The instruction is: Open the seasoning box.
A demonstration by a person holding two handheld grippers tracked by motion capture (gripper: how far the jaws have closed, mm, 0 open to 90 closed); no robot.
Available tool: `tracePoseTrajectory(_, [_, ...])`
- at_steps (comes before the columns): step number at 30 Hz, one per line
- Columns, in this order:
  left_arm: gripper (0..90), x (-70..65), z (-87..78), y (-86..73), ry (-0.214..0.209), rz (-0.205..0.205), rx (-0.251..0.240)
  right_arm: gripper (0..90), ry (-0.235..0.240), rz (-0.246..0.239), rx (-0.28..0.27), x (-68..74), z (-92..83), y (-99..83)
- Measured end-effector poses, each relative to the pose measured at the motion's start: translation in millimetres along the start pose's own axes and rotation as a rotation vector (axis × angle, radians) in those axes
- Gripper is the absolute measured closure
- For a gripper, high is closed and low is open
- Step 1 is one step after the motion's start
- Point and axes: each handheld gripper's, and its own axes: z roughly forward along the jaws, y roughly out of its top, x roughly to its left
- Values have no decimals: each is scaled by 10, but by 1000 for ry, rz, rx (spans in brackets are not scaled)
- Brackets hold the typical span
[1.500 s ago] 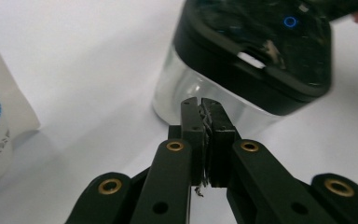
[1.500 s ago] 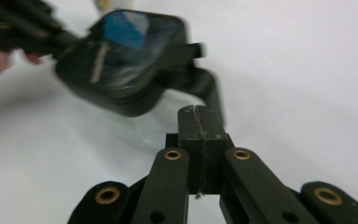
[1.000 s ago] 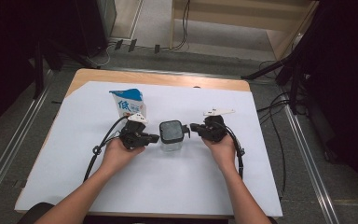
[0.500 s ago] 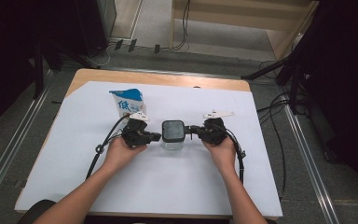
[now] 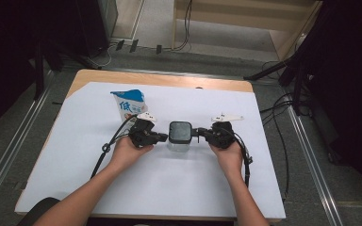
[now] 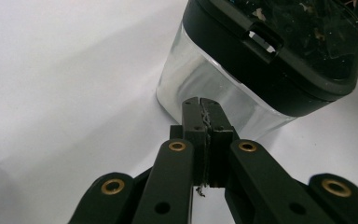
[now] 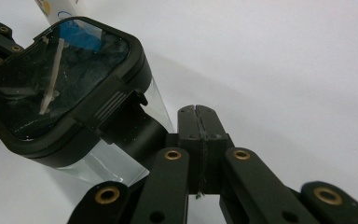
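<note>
A clear square container with a black lid stands at the middle of the white sheet covering the wooden table. The left gripper sits at its 9 o'clock and the right gripper at its 3 o'clock, each held in a hand.

In the left gripper view the left gripper has its jaws pressed together with nothing between them, tips just at the container's clear wall, below the lid; whether they touch it cannot be told. In the right gripper view the right gripper is likewise pressed together on nothing, its tips right beside the lid's ribbed latch and the clear wall.

A blue and white carton stands at the container's 10 o'clock, near the left gripper's grey plate.

Against the picture from a second ago, the right gripper has come in closer to the container's side; half a second ago both already flanked it much as now. The container and the carton have stayed where they were.
</note>
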Motion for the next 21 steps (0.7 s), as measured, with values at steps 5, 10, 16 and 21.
tracePoseTrajectory(5, [869, -10, -78, 9, -9, 35, -2, 900, 1, -4, -10, 10, -36, 1])
tracePoseTrajectory(10, [806, -12, -206, 22, -25, 54, -10, 863, 13, 15, -20, 19, -131, -20])
tracePoseTrajectory(16, [614, -46, -282, 25, -27, 104, -34, 756, 18, 15, -25, 35, -191, -48])
tracePoseTrajectory(21, [526, -66, -350, 38, -38, 125, -38, 668, 21, 45, -31, 1, -248, -118])
